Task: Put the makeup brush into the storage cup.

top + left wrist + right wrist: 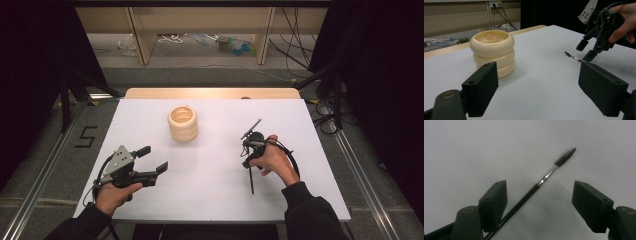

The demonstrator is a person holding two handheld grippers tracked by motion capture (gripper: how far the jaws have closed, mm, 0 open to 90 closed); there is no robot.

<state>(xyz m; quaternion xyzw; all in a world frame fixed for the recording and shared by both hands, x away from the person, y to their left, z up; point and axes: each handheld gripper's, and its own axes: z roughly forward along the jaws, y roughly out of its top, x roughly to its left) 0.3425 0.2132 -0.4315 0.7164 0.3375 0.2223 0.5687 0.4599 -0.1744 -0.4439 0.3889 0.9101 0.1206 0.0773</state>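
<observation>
Read "5" [86, 137] taped on floor left of white table [210, 195]. Left gripper [151, 159] spread wide near cream ring stack [183, 123]; right gripper [539, 202] agape over thin black brush [549, 173] lying on table.

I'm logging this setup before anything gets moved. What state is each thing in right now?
Left tool: open, holding nothing, short of the ring stack.
Right tool: open, poised over the brush, not gripping it.
Brush: lying flat on the table, bristle end pointing away from the right tool.
Ring stack: three cream rings stacked upright, untouched.
Table: white top, bare apart from these things.
</observation>
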